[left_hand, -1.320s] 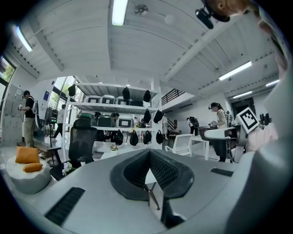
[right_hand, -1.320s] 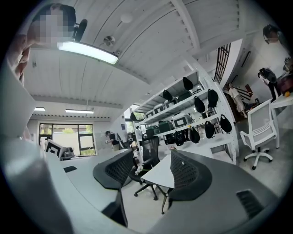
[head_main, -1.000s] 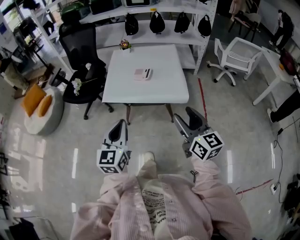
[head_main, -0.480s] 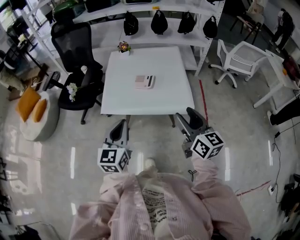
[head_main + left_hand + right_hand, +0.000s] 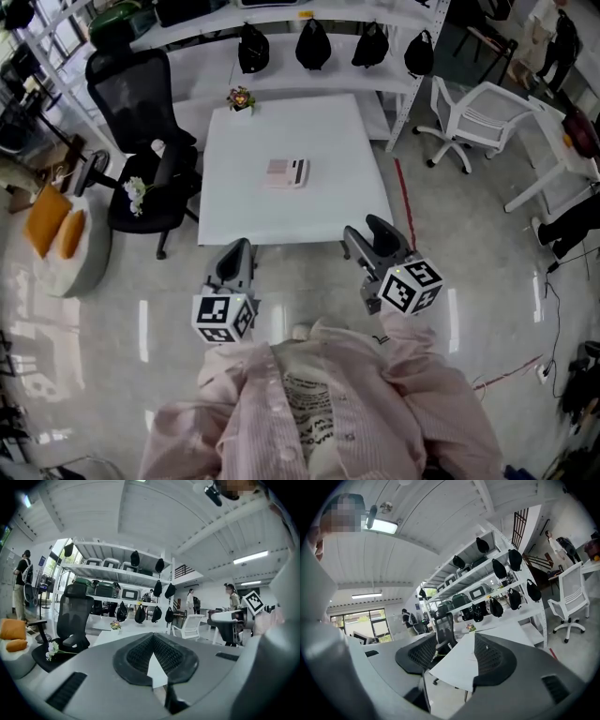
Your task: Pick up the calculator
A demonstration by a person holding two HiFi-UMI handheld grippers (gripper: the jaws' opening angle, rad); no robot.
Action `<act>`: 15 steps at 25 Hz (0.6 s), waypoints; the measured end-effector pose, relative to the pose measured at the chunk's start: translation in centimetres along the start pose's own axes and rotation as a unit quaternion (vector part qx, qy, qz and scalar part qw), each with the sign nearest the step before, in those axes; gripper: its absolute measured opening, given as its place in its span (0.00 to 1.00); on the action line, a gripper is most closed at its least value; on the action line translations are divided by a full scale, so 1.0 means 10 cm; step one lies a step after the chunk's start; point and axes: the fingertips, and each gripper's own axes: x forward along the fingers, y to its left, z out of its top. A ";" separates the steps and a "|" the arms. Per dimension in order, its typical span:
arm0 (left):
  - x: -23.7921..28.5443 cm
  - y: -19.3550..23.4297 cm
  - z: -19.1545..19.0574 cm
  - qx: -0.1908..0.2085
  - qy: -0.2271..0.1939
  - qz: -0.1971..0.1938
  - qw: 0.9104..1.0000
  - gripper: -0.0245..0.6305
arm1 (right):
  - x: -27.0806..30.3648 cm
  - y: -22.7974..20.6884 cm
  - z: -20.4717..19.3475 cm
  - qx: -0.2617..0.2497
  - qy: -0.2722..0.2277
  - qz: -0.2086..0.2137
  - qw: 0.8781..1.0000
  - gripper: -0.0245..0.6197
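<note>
table (image 5: 281, 211) — nearer, front edge lower in frame | calculator (image 5: 287, 172) — down toward centre | black chair (image 5: 131, 89) shifted left | right gripper (image 5: 364, 230) edged left

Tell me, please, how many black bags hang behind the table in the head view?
4 black bags in a row behind the table: far left, centre-left, centre-right, far right. Others may be hidden.
</note>
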 end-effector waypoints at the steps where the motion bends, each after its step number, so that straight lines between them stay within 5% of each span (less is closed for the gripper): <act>1: 0.01 0.04 -0.01 -0.001 0.002 0.003 1.000 0.04 | 0.03 -0.01 -0.02 0.004 0.002 0.000 1.000 0.39; 15: 0.68 0.53 -0.13 -0.028 0.035 0.030 0.999 0.04 | 0.91 -0.53 -0.13 0.044 0.044 0.006 0.998 0.39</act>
